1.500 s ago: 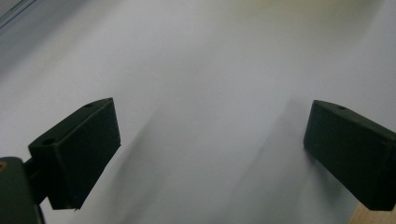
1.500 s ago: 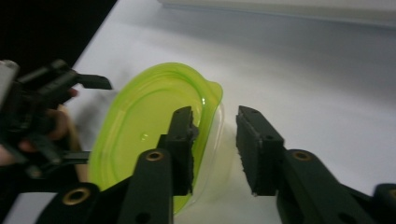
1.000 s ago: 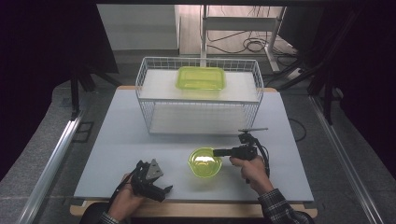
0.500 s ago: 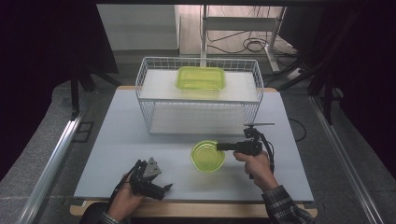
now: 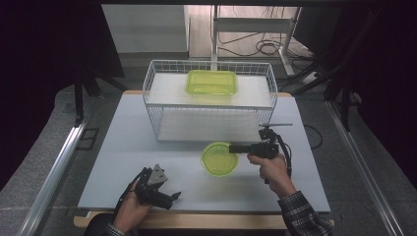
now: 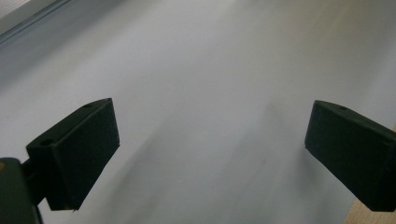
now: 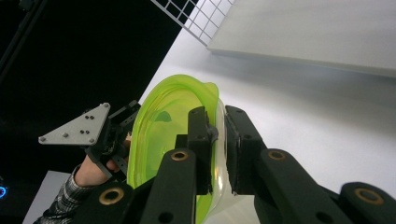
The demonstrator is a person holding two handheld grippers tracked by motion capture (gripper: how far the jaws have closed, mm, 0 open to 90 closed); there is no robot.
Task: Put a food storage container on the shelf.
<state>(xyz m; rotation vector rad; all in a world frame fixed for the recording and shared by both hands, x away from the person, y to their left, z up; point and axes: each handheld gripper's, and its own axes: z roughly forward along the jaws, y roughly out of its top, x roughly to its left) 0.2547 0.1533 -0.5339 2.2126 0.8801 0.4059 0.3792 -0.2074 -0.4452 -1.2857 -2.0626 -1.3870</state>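
While the right gripper (image 5: 235, 148) clamps the green bowl's (image 5: 219, 159) rim mid-frame, the left gripper (image 5: 169, 198) sits spread, lower left.

Lab: dark curtains (image 5: 44, 59), floor cables (image 5: 255, 46)

You sit at a pale table (image 5: 123, 147) on a grey floor (image 5: 49, 128), with dark curtains (image 5: 44, 44) around you and cables (image 5: 265, 46) behind.
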